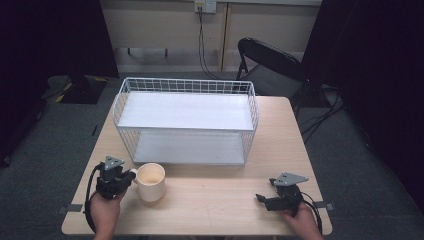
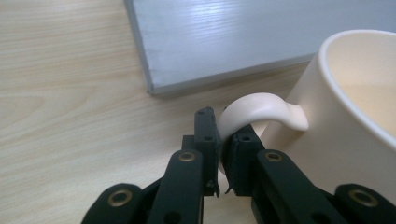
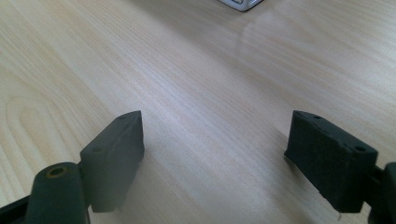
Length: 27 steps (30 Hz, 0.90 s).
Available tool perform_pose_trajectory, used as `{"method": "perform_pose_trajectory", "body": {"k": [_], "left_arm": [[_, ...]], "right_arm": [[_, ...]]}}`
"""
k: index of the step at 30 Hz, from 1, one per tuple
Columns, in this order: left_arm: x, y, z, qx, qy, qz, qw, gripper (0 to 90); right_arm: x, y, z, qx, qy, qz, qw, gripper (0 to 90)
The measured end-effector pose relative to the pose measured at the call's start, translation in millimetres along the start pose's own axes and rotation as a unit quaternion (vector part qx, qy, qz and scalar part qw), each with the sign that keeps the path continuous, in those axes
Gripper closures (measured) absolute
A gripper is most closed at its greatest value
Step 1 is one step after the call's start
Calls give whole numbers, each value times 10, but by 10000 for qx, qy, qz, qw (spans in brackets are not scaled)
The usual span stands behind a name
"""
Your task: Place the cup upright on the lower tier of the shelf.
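Note:
A cream mug (image 1: 150,182) stands upright on the wooden table (image 1: 215,195), just in front of a white wire shelf rack (image 1: 186,120). My left gripper (image 1: 125,178) is shut on the mug's handle (image 2: 254,109), whose curved loop is pinched between the two black jaws in the left gripper view (image 2: 223,140). The mug's body (image 2: 345,107) shows at the right of that view, open top up. My right gripper (image 1: 261,198) rests low over the table at the front right, jaws wide open (image 3: 215,154) with bare wood between them.
The rack has a lower board (image 2: 243,37) and an upper board (image 1: 185,111), both bare. A black folding chair (image 1: 272,67) stands behind the table's far right corner. Cables (image 1: 202,45) hang from a wall socket.

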State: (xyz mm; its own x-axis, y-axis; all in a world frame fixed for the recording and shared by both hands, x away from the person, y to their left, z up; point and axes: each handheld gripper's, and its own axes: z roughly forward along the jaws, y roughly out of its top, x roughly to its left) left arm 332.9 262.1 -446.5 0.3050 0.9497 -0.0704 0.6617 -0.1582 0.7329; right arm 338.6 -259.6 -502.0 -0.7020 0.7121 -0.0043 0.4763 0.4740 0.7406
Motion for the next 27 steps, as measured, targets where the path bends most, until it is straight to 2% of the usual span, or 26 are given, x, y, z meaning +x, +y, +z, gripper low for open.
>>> {"method": "perform_pose_trajectory", "body": {"k": [6, 8, 21, 27], "left_arm": [[-74, 70, 22, 8, -51, -41, 10000, 852], [-89, 92, 26, 63, -53, 15, 10000, 852], [-182, 238, 69, 20, -43, 3, 10000, 852], [-213, 296, 122, -53, -14, -121, 9999, 852]], "right_arm": [[0, 0, 0, 0, 0, -1, 10000, 183], [0, 0, 0, 0, -1, -1, 10000, 184], [0, 0, 0, -1, 0, 0, 10000, 183], [0, 0, 0, 0, 0, -1, 10000, 183]]}}
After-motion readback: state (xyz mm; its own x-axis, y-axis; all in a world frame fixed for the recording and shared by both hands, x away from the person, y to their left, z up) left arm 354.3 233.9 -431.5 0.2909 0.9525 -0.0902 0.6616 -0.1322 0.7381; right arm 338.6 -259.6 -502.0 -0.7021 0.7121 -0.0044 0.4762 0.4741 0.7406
